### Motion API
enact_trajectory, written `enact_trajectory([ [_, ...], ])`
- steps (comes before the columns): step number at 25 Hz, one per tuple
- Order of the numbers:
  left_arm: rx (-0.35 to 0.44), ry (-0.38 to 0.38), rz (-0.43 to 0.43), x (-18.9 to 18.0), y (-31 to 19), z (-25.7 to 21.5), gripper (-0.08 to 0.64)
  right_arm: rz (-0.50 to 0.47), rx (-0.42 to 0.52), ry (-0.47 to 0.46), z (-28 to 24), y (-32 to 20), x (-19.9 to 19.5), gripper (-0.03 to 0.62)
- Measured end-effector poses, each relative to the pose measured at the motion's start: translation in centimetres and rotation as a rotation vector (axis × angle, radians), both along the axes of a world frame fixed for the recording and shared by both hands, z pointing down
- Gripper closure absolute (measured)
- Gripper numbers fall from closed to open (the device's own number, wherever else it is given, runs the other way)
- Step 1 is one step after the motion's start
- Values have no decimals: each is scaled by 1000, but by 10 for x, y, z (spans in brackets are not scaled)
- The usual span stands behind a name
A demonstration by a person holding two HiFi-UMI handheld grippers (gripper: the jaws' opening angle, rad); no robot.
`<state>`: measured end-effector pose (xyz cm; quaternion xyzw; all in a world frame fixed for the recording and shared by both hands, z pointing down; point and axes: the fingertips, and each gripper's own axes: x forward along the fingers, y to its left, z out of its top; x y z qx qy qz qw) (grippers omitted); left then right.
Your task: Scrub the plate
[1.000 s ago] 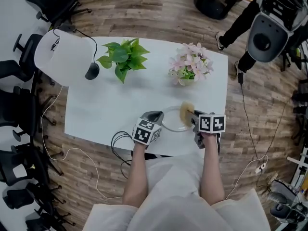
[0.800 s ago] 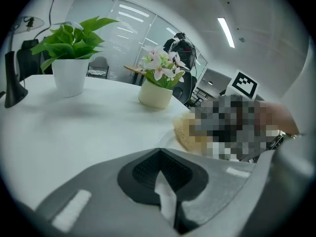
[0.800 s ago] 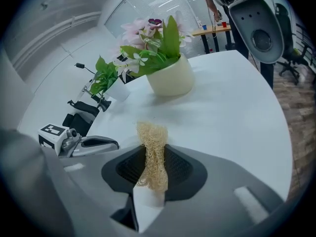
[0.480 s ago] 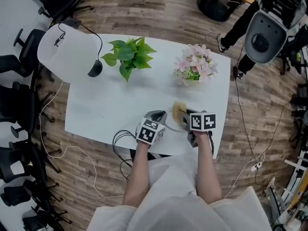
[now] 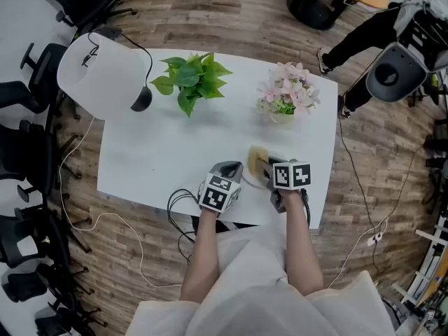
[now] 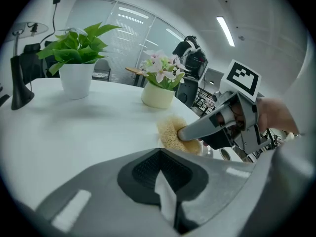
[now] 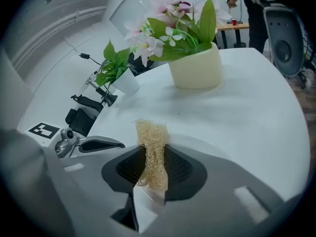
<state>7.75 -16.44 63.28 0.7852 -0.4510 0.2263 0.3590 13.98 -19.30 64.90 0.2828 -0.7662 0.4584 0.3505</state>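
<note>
A clear round plate (image 5: 253, 180) lies near the front edge of the white table (image 5: 154, 152). My left gripper (image 5: 227, 170) is shut on its left rim; in the left gripper view the jaws (image 6: 165, 184) are closed on a thin pale edge. My right gripper (image 5: 269, 165) is shut on a tan loofah scrubber (image 5: 257, 159), which is pressed on the plate. In the right gripper view the scrubber (image 7: 152, 152) stands up between the jaws (image 7: 150, 181), with the plate's rim (image 7: 212, 143) beyond. From the left gripper view the scrubber (image 6: 170, 132) sits at the tips of the right gripper (image 6: 186, 132).
A green plant in a white pot (image 5: 187, 79) and a pot of pink flowers (image 5: 285, 96) stand at the table's back. A white lamp shade (image 5: 98, 68) overhangs the back left corner. Black cables (image 5: 178, 201) hang off the front edge. Office chairs (image 5: 28, 152) line the left.
My right gripper has slid the scrubber leftward across the plate, closer to the left gripper. The left gripper has kept its hold on the rim.
</note>
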Motion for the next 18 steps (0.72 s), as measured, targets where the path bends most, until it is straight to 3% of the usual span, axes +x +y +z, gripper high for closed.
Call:
enact_trajectory([
  [6,-56,-15,-39,-15,8,11,560,17,3,3,0,2,2,459],
  [12,-80,-27,61,-8,9,16,560,90,18,-6,-5,11,-6,459],
  [18,-93,31,137,-4,11,14,560,211,24,-16,-10,21,-12,459],
])
